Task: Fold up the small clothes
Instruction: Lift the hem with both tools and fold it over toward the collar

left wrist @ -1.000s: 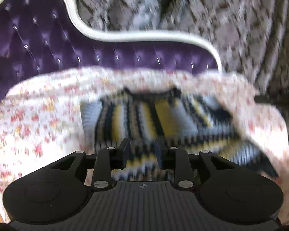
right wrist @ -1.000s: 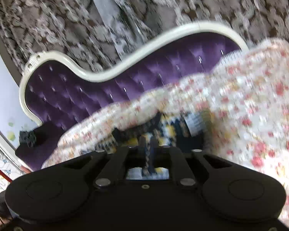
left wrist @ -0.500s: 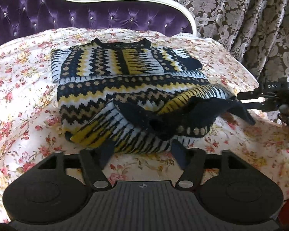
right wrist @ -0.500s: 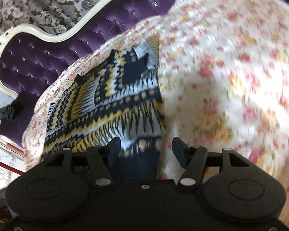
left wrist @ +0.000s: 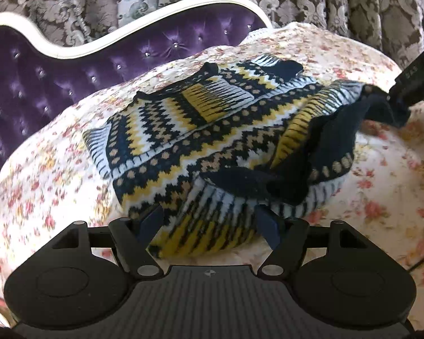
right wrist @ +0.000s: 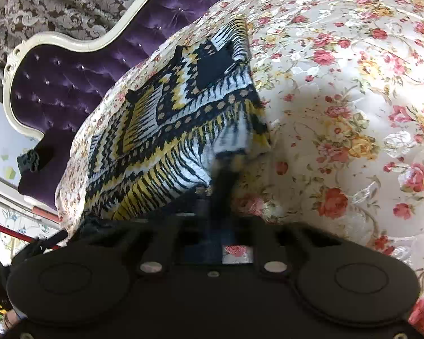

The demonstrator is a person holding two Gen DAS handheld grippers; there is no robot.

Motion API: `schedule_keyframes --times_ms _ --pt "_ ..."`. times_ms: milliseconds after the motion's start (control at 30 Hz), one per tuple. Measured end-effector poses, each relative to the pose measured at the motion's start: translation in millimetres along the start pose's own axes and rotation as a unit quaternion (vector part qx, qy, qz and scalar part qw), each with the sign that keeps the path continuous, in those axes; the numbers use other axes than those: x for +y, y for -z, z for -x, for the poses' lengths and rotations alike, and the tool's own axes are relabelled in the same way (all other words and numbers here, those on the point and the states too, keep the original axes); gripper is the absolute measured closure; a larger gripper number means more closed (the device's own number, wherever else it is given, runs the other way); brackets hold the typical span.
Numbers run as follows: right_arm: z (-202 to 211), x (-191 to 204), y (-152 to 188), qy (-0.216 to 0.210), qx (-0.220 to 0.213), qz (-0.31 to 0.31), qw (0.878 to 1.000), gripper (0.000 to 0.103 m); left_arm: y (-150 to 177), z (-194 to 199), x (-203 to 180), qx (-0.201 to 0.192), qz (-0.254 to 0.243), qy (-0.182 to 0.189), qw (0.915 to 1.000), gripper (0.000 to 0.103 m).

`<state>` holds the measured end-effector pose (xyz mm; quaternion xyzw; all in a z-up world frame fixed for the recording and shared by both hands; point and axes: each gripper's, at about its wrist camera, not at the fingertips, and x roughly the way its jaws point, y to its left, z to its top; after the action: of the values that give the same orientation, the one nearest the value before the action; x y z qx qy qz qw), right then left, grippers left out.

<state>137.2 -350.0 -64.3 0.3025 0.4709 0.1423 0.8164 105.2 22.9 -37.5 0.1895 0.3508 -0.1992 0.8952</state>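
A small knitted sweater [left wrist: 212,141] with black, yellow and white zigzag bands lies partly folded on the flowered bedspread [left wrist: 42,175]. My left gripper [left wrist: 209,223] is open, its fingers either side of the sweater's near yellow-striped edge. My right gripper [right wrist: 222,195] is shut on the sweater's dark edge [right wrist: 223,178] and pulls it taut; it also shows at the right in the left wrist view [left wrist: 401,107]. The sweater fills the left of the right wrist view [right wrist: 166,130].
A purple tufted headboard [left wrist: 70,65] with a white frame stands behind the bed, with patterned grey curtains [left wrist: 325,0] beyond. The flowered bedspread [right wrist: 353,99] spreads wide to the right of the sweater.
My right gripper has shut on the sweater's dark edge; half a second ago it was open. My left gripper stayed open and moved closer to the near edge.
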Motion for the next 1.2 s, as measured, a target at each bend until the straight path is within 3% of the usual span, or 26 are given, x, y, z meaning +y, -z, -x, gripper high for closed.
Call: schedule_keyframes --times_ms 100,233,300,333,367,567,867,1200 --pt "-1.3 5.7 -1.0 0.008 -0.006 0.014 1.0 0.089 -3.2 -15.0 10.6 0.006 0.017 0.019 0.9996 0.032" --pt "-2.5 9.3 -2.8 0.004 -0.009 0.018 1.0 0.089 -6.2 -40.1 20.4 0.029 0.035 0.073 0.9963 0.034" --pt "-2.4 9.1 -3.4 0.003 -0.01 0.017 1.0 0.089 -4.0 -48.7 22.9 0.036 0.055 0.102 0.9926 0.057" --pt "-2.2 9.2 -4.0 0.002 -0.012 0.016 1.0 0.089 -2.2 -50.8 23.1 0.037 0.064 0.111 0.9911 0.083" --pt "-1.3 9.0 -4.0 0.001 -0.014 0.016 1.0 0.089 -1.0 -50.8 24.2 0.034 0.073 0.106 0.9911 0.096" --pt "10.5 12.9 -10.7 -0.023 -0.042 0.012 0.999 0.09 -6.9 -24.0 42.0 -0.038 0.142 0.08 0.9859 0.097" --pt "17.5 38.6 -66.7 -0.066 -0.108 0.022 0.992 0.09 -51.5 -15.1 79.5 -0.111 0.192 0.043 0.9742 0.097" --pt "-46.8 42.0 -144.3 -0.075 -0.122 -0.002 0.99 0.09 -92.2 -64.8 140.1 -0.122 0.261 0.01 0.9575 0.097"
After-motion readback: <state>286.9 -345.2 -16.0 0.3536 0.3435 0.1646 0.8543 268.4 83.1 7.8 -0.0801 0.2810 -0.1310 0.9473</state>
